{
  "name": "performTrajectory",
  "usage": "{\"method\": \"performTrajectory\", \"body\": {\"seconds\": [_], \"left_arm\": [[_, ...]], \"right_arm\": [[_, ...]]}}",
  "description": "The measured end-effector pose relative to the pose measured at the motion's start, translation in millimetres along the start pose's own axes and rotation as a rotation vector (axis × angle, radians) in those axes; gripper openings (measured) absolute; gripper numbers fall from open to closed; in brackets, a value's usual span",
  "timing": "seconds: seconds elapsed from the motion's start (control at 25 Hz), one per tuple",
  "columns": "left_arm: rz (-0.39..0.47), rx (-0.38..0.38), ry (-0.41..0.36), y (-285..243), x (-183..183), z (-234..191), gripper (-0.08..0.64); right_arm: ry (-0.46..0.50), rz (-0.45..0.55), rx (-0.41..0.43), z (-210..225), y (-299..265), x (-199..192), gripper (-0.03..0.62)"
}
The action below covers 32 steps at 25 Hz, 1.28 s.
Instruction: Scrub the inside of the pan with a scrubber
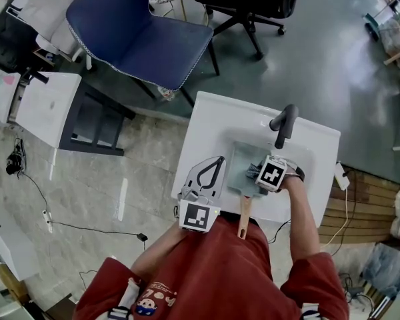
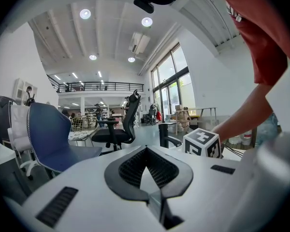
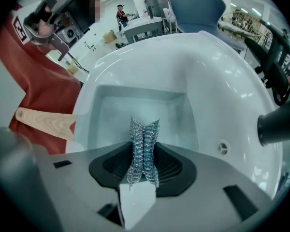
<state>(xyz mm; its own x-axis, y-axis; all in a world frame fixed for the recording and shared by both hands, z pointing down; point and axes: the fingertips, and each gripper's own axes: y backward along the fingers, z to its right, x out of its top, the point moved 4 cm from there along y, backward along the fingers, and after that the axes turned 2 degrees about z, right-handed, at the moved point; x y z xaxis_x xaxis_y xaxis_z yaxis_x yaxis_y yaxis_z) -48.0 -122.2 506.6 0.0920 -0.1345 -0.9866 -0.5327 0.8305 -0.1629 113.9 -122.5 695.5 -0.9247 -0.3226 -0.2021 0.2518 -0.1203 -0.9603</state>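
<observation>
1. The white sink (image 1: 217, 115) is smooth, and the square pan (image 3: 135, 112) lies loose in its basin. Its wooden handle (image 3: 43, 122) sticks out over the front rim toward the person. Nothing pins the pan, so a hard stroke would likely slide or turn it.
2. The left gripper (image 2: 146, 150) could steady the pan, but it rests on the counter left of the basin. Its jaw tips are drawn together on nothing, and it points out at the room.
3. The right gripper (image 3: 143, 149) hangs over the pan, close to the black faucet (image 1: 285, 124). A long stroke away from the person may knock the faucet.
4. The steel-wool scrubber (image 3: 144, 132) is pinched flat between the right jaws, with only a short tuft past the tips. Pressing down may bring the jaw plastic onto the pan or work the wad loose.
5. From above, the right gripper covers part of the pan. Whether the scrubber touches the pan's floor cannot be told, nor whether there is any soil or water inside.
</observation>
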Motion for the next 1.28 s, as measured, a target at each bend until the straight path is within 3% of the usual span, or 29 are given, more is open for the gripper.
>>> {"method": "performTrajectory", "body": {"seconds": [0.12, 0.44, 1.0, 1.28], "left_arm": [[0.004, 0.004, -0.004, 0.1, -0.5, -1.6, 0.012], [0.008, 0.002, -0.013, 0.3, 4.4, 0.1, 0.012], [0.016, 0.000, -0.027, -4.1, 7.3, -1.7, 0.012], [0.018, -0.005, -0.024, -2.2, 6.0, -2.3, 0.012]], "right_arm": [[0.003, 0.007, -0.045, 5.1, -10.8, -2.0, 0.149], [0.098, 0.035, -0.315, 38.7, -29.4, -5.9, 0.149], [0.068, 0.042, -0.400, 39.0, -35.7, -4.5, 0.150], [-0.107, 0.200, -0.466, 25.2, 4.6, -1.1, 0.153]]}}
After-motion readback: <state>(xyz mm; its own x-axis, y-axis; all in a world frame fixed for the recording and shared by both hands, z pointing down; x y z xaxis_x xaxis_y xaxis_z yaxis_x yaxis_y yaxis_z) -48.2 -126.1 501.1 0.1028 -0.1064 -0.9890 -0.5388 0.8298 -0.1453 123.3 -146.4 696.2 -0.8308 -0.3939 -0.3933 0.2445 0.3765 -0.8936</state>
